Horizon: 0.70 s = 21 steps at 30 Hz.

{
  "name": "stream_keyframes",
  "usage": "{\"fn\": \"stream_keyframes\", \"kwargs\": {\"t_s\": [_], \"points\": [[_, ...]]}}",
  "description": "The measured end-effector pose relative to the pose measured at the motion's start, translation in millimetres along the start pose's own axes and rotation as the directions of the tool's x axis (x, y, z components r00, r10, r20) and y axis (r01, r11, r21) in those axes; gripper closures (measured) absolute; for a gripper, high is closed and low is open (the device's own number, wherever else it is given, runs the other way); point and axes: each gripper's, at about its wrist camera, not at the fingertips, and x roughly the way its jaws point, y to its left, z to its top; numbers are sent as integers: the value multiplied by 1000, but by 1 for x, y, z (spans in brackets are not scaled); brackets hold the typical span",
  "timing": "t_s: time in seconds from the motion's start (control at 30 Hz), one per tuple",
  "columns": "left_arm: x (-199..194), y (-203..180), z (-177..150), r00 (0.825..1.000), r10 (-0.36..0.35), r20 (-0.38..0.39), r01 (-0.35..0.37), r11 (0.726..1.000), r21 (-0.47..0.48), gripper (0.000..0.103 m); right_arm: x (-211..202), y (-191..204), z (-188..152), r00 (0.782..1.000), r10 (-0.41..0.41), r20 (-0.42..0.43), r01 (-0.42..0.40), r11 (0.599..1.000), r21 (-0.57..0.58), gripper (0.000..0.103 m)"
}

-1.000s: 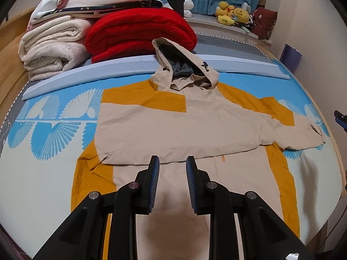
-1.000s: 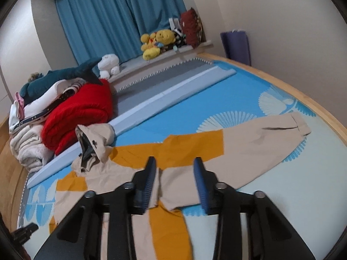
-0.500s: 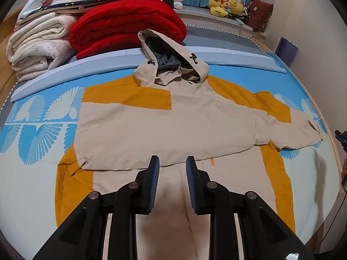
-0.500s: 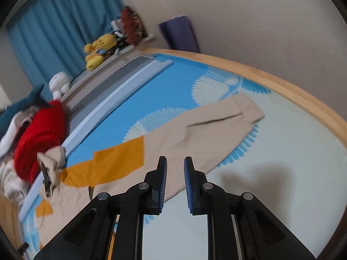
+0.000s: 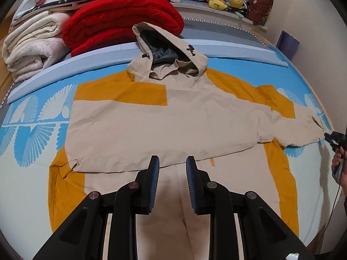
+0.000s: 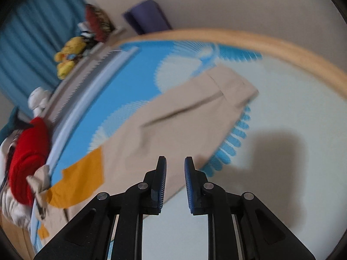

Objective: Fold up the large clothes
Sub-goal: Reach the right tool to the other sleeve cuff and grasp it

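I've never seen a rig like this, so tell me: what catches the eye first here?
A big beige and mustard hooded jacket lies spread flat on the blue patterned bed sheet, one sleeve already folded across its chest. Behind its hood sits a bright red folded blanket. The left gripper hangs empty above the jacket's lower part.

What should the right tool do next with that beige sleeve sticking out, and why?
Probably ease the right tool down onto the cuff of the beige sleeve and pinch it. That sleeve lies stretched out on the blue patterned bed sheet, unfolded, and the tool holds nothing.
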Motion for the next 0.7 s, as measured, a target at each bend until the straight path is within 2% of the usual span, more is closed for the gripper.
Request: {"fn": "stream_keyframes", "kwargs": {"t_s": [0.07,0.17,0.27,0.47,0.6,0.67,0.7], "points": [[2,-1,0,1000,0,-4,0,1000,1,81,22,-14,1,999,-8,-48,9,999,31,84],[3,-3,2,1000,0,2,0,1000,14,81,42,-36,4,998,-20,-66,28,993,115,83],[6,-3,2,1000,-4,-1,4,1000,16,81,49,-54,6,999,18,-41,-9,978,209,83],[11,-1,4,1000,-6,-6,6,1000,11,81,62,-59,19,998,68,-18,-62,970,235,74],[10,1,4,1000,-10,-6,10,1000,7,81,66,-54,25,999,41,3,-41,967,252,74],[9,3,5,1000,-11,-5,11,1000,2,81,65,-47,28,1000,15,5,-16,972,234,81],[8,4,5,1000,-12,-2,12,1000,2,81,63,-43,29,1000,-11,8,9,975,223,91]]}}
